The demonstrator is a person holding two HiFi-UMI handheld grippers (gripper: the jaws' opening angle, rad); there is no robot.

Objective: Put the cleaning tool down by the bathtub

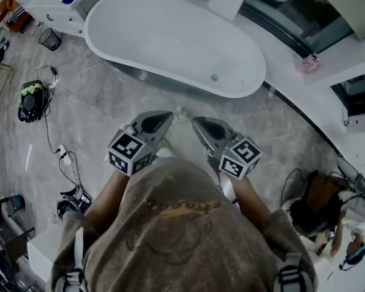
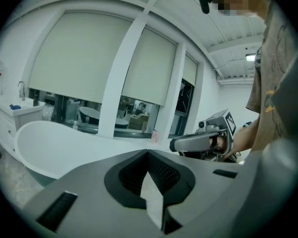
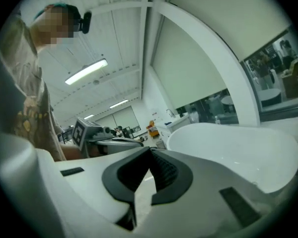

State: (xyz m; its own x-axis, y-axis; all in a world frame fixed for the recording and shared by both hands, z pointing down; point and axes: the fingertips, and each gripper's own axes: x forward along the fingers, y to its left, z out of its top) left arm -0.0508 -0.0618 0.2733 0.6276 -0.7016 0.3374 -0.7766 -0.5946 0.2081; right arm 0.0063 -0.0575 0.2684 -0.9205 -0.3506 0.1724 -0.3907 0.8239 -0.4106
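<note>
The white oval bathtub (image 1: 170,41) stands on the grey marble floor just ahead of me; it also shows as a bathtub (image 2: 64,148) low in the left gripper view and as a bathtub (image 3: 238,148) in the right gripper view. My left gripper (image 1: 168,115) and right gripper (image 1: 196,121) are held side by side at waist height, tips pointing toward the tub. Both have their jaws closed together with nothing between them. A small pale thing (image 1: 181,112) lies on the floor between the tips; what it is cannot be told. No cleaning tool is plainly in view.
A black wire bin (image 1: 50,39) and a white vanity (image 1: 55,5) stand left of the tub. Cables (image 1: 55,139) and a black-green device (image 1: 31,97) lie on the floor at left. A person (image 1: 328,218) crouches at lower right. A curved white window ledge (image 1: 328,120) runs behind the tub.
</note>
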